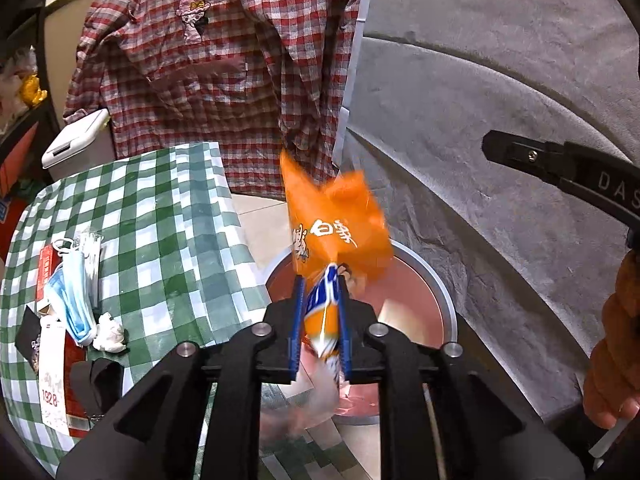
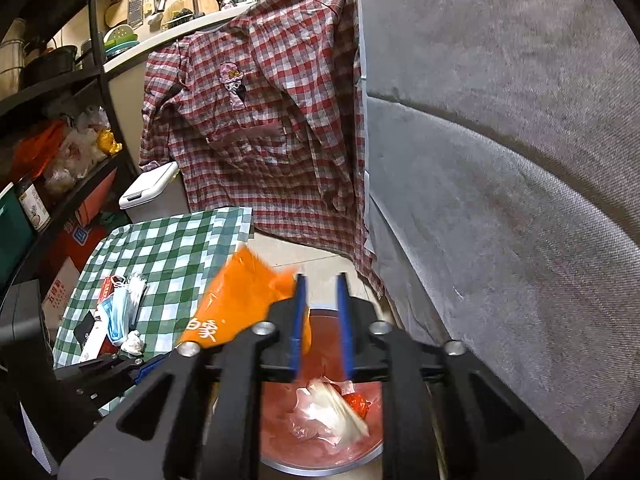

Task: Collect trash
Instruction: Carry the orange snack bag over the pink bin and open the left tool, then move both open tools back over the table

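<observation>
The grey sofa (image 2: 500, 200) is seen walling the right side, and the green-checked tablecloth (image 1: 152, 216) edges the left; between them the round pink-lined trash bin (image 1: 444, 300) stands on the tiled floor. The orange snack wrapper (image 1: 336, 224) is clamped between the left gripper's (image 1: 322, 312) 2 blue fingers, above the bin. The right gripper (image 2: 320, 320) is held parted and empty over crumpled plastic (image 2: 332, 408) in the bin.

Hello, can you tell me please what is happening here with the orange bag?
The left hand-held gripper is shut on an orange snack wrapper, holding it above a pink-lined trash bin beside the checked table. The right hand-held gripper is open and empty over the same bin, where clear plastic trash already lies.
</observation>
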The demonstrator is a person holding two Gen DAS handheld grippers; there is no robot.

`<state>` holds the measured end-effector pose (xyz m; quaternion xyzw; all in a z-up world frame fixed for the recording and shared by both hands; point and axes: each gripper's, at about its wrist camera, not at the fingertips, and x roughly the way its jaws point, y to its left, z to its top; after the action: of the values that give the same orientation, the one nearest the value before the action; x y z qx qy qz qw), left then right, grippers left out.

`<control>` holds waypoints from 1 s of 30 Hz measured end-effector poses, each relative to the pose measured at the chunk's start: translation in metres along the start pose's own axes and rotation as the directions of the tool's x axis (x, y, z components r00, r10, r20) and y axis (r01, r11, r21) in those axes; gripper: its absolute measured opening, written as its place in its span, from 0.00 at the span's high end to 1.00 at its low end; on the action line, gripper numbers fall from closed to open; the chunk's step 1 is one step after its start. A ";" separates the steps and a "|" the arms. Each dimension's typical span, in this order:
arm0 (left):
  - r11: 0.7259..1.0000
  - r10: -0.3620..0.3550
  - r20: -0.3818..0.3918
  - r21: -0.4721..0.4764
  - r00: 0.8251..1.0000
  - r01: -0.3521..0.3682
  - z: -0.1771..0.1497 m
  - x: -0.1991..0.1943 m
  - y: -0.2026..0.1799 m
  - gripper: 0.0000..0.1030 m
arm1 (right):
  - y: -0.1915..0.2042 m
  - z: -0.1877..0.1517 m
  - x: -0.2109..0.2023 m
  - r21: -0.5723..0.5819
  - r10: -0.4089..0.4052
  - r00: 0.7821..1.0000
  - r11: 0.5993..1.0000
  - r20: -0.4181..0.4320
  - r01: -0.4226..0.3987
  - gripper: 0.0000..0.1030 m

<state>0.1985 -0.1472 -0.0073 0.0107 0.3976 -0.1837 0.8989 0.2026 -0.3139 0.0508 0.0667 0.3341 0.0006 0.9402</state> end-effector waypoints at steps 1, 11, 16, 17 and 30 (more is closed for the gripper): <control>1.000 -0.002 -0.001 0.000 1.000 0.002 0.000 0.000 0.000 0.78 | -0.001 0.000 0.001 0.002 0.001 1.000 1.000 -0.001 -0.001 0.78; 1.000 -0.012 0.019 -0.001 1.000 0.012 0.000 -0.006 0.003 0.66 | 0.002 0.001 -0.003 0.001 0.006 1.000 1.000 0.015 -0.006 0.74; 1.000 -0.007 0.036 -0.004 0.999 0.007 0.000 -0.012 0.006 0.66 | 0.004 0.002 -0.009 -0.003 0.010 0.999 1.000 0.040 -0.010 0.74; 1.000 -0.006 0.045 -0.005 0.999 0.006 0.000 -0.015 0.007 0.66 | 0.005 0.003 -0.011 -0.003 0.013 0.999 1.000 0.052 -0.012 0.74; 0.998 0.039 0.134 -0.055 0.990 -0.032 0.002 -0.056 0.045 0.66 | 0.037 0.003 -0.033 -0.032 0.059 0.986 0.998 0.158 -0.054 0.74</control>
<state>0.1810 -0.0874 0.0289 -0.0184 0.3405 -0.1572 0.9268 0.1801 -0.2788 0.0787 0.0630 0.2562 0.0267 0.9642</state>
